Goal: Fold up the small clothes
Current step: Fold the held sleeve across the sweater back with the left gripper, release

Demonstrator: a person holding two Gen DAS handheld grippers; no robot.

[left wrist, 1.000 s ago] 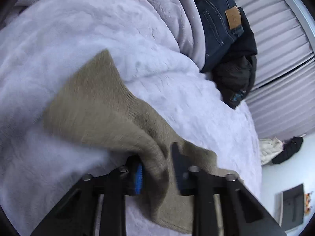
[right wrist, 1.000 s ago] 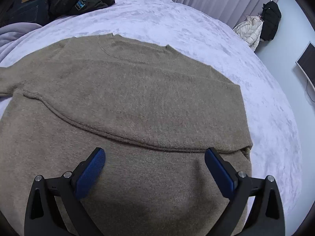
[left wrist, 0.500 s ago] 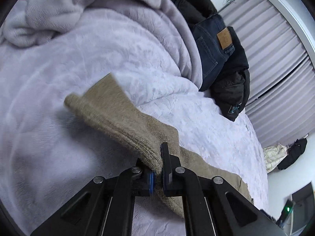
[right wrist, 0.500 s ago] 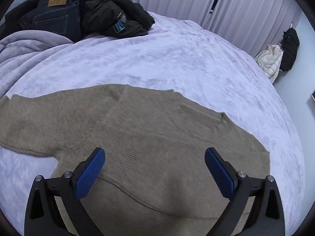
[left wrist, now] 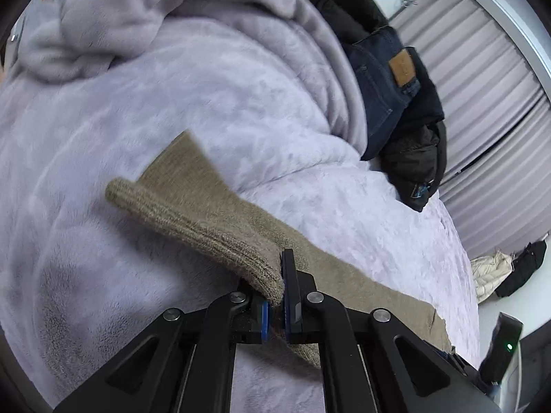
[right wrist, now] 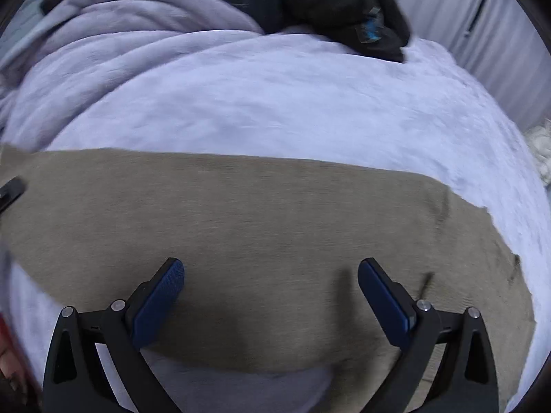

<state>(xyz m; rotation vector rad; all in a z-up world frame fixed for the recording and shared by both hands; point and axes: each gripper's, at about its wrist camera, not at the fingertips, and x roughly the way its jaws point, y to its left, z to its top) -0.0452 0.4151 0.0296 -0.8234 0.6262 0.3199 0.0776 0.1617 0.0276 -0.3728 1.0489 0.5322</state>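
A tan knitted sweater (right wrist: 241, 213) lies spread on the lilac bedspread (right wrist: 258, 103). Its sleeve (left wrist: 193, 206) runs from the cuff at upper left down into my left gripper (left wrist: 279, 296). That gripper is shut on the ribbed knit, which bulges out just ahead of the blue pads and is lifted a little off the bed. My right gripper (right wrist: 270, 272) hovers open over the sweater's body, blue pads far apart, nothing between them. At the left edge of the right wrist view a black tip of the left gripper (right wrist: 12, 187) shows.
A bunched lilac blanket (left wrist: 137, 27) lies at the back left. Dark jeans (left wrist: 385, 82) and a black jacket (left wrist: 416, 158) are piled beyond it. Pleated curtains (left wrist: 489, 110) stand behind the bed. A white and a black garment (left wrist: 506, 272) lie on the floor at right.
My left gripper has closed on the sleeve and drawn it up, folding the cuff end over. The right gripper has swept leftwards over the sweater, staying open.
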